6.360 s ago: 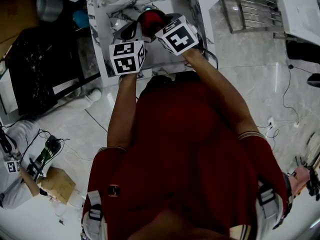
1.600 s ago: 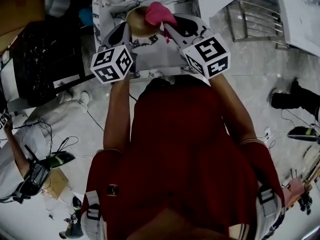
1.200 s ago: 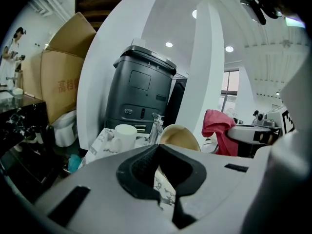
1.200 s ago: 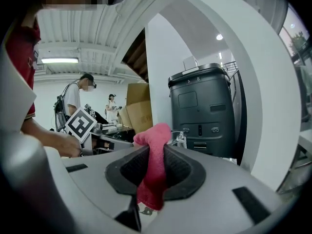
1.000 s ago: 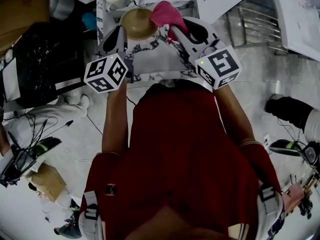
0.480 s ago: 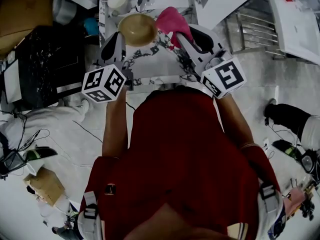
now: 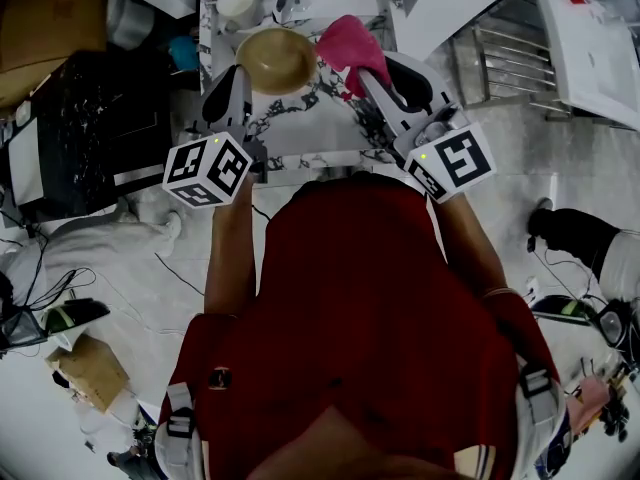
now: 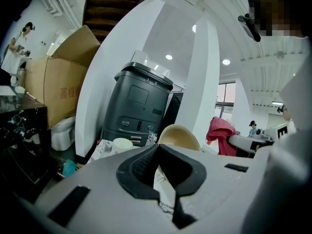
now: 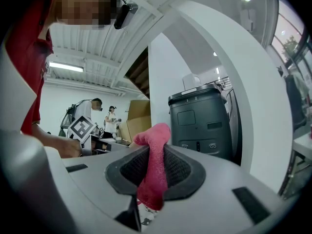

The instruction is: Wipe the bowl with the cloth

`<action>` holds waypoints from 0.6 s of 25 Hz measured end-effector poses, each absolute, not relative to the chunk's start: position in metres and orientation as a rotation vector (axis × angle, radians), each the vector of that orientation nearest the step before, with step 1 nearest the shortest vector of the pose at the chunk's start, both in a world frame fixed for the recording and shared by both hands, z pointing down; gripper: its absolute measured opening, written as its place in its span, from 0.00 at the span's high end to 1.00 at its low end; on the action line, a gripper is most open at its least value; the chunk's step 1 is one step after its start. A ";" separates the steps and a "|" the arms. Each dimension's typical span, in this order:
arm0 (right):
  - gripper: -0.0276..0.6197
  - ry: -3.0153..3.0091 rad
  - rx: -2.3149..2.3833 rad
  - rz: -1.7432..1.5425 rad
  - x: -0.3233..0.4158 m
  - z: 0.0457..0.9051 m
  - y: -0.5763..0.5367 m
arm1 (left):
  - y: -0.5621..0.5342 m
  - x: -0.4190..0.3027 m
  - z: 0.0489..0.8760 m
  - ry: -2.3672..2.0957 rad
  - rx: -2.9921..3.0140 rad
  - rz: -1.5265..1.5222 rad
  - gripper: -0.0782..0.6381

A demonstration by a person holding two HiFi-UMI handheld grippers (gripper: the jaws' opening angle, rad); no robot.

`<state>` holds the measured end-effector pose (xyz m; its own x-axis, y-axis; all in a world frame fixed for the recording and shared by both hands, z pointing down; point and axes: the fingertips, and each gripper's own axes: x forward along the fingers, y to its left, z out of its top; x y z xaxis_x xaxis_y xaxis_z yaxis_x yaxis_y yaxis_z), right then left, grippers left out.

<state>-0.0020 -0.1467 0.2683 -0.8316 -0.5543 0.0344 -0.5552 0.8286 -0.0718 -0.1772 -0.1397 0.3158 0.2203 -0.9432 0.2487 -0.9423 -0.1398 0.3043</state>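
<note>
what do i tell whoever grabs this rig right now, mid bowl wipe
Left claw: shut on the rim of the tan bowl, holding it up over the marble table.
Right claw: shut on the pink cloth, which hangs bunched between the pads.
Where things are: the cloth sits just right of the bowl, at its rim, not inside it.
Done: both items are picked up and brought together.
Left: probably press the cloth into the bowl and rub it round. Whether any wiping has happened cannot be told from here.
</note>
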 end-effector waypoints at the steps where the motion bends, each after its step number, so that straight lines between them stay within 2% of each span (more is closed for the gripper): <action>1: 0.85 -2.990 0.909 0.124 -0.002 0.269 -0.147 | -0.140 -0.177 0.316 -1.745 2.110 -0.002 0.87; 15: 0.85 -2.980 0.943 0.132 0.002 0.272 -0.150 | -0.141 -0.176 0.320 -1.730 2.109 0.006 0.87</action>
<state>0.0023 -0.1495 0.2717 -0.8183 -0.5736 0.0375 -0.5747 0.8148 -0.0762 -0.1757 -0.1412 0.3200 0.2294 -0.9385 0.2580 -0.9403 -0.1452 0.3079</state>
